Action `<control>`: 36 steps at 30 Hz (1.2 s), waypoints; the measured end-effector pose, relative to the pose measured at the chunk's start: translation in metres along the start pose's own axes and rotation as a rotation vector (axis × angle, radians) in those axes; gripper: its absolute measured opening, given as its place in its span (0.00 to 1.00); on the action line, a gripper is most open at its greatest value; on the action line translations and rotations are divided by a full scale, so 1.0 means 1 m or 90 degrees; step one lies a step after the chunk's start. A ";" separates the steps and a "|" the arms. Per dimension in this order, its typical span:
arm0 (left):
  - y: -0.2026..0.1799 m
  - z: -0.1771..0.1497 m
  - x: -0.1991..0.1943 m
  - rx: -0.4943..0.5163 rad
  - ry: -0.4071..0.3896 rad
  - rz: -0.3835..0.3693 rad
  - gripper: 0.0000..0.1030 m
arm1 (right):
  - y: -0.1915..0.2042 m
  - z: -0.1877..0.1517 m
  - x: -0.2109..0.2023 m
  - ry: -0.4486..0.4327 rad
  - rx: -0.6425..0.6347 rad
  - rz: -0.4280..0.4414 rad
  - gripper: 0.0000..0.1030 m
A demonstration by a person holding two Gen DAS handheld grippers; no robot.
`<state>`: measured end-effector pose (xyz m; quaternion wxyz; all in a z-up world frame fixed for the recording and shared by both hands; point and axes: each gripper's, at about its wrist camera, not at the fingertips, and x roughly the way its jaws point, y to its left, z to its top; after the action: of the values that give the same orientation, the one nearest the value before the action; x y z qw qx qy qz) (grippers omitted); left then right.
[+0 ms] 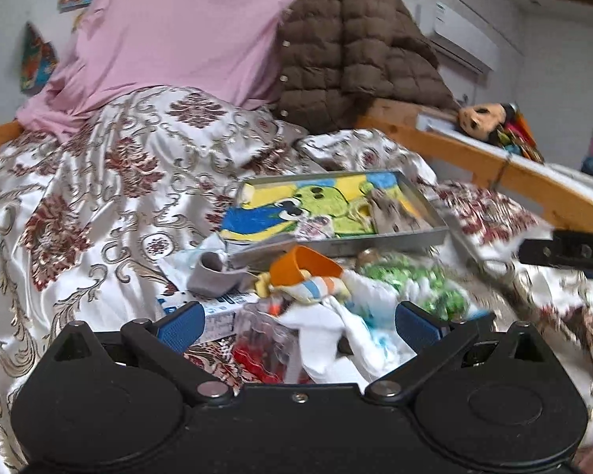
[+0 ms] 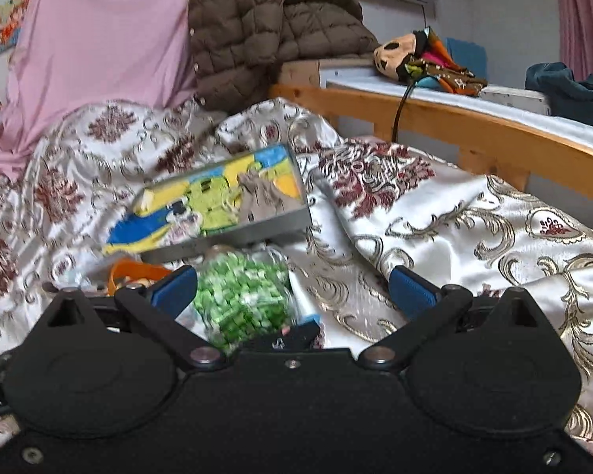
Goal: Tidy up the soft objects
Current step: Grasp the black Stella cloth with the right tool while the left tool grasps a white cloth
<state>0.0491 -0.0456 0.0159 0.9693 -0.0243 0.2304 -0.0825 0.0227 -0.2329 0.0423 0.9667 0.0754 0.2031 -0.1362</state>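
A heap of small items lies on the patterned bedspread [image 1: 99, 205]. It holds a white cloth [image 1: 336, 331], a grey sock [image 1: 213, 272], a striped sock [image 1: 320, 288], an orange cup [image 1: 300, 264] and a clear bag of green pieces [image 1: 419, 280]. My left gripper [image 1: 296, 328] hovers open over the white cloth. In the right wrist view the green bag [image 2: 241, 296] sits just ahead of my right gripper [image 2: 292, 288], which is open, its left pad [image 2: 174, 284] beside the bag. A grey tray [image 2: 233, 233] with a colourful cartoon towel [image 2: 213, 201] lies behind the heap.
A pink garment [image 1: 170, 31] and a brown quilted jacket [image 1: 348, 51] hang at the back. A wooden bed rail [image 2: 454, 126] runs along the right, with a plush toy [image 2: 399, 55] and bright fabrics on the ledge behind it. A clear packet with red contents [image 1: 265, 347] lies near my left gripper.
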 end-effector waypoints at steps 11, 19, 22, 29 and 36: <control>-0.016 -0.014 0.011 0.062 0.043 -0.025 0.99 | -0.001 -0.003 0.026 0.126 0.008 -0.025 0.99; -0.020 -0.017 0.013 0.079 0.047 -0.041 0.99 | 0.006 -0.009 0.043 0.197 0.001 0.007 0.99; -0.018 -0.014 0.013 0.072 0.043 -0.043 0.99 | 0.012 -0.011 0.049 0.215 -0.019 0.016 0.99; -0.018 -0.014 0.014 0.070 0.045 -0.056 0.99 | 0.009 -0.012 0.077 0.292 0.010 0.046 0.99; -0.027 -0.015 0.020 0.096 0.044 -0.092 0.99 | 0.002 -0.012 0.109 0.349 0.053 0.080 0.99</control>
<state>0.0563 -0.0761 -0.0041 0.9513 0.0353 0.2546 -0.1703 0.1149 -0.2541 -0.0135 0.8783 0.1611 0.4462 -0.0591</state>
